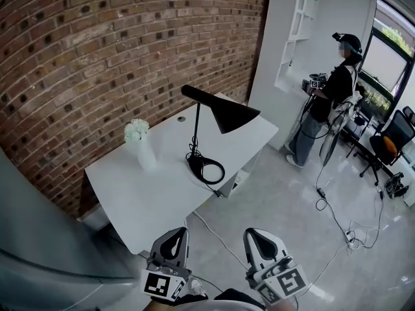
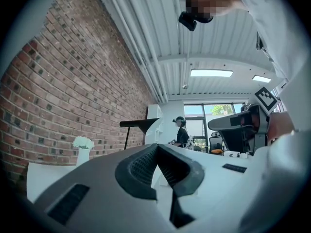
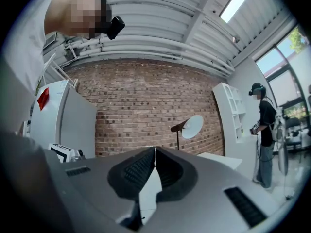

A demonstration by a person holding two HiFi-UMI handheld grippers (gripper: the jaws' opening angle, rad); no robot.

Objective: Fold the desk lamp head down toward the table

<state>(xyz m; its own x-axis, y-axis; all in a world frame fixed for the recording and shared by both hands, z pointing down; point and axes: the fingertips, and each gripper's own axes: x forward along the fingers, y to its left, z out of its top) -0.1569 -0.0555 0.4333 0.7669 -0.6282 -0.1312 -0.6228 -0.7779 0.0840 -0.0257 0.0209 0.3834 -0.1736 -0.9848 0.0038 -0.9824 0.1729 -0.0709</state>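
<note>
- Lamp (image 1: 209, 118) first: a black desk lamp on the white desk (image 1: 130, 193), towards its far right part, with the brick wall (image 1: 97, 57) behind.
- Its thin stem rises from a black round base (image 1: 206, 169) on the desk top. The cone-shaped head (image 1: 232, 115) sits high at the end of a slanted arm, reaching out to the right above the desk's right side.
- Left of the lamp, near but not touching, a white vase with white flowers (image 1: 139, 142) stands upright on the desk.
- Left tongs (image 1: 176, 235) are low in the head view, past the desk's near corner and well apart from the lamp. The left gripper view shows the two halves pressed together at the tip (image 2: 156, 144), with the lamp (image 2: 138, 124) far off beyond.
- Right tongs (image 1: 257, 233) are just beside the left pair, over the grey floor. They are closed pad to pad too (image 3: 155, 148), and the lamp (image 3: 188, 126) is small in the distance.
- Out to the right, a person in dark clothes (image 1: 331, 99) stands by a white shelf unit (image 1: 295, 31), with an office chair (image 1: 388, 144) and cables (image 1: 343, 229) on the floor nearby.
</note>
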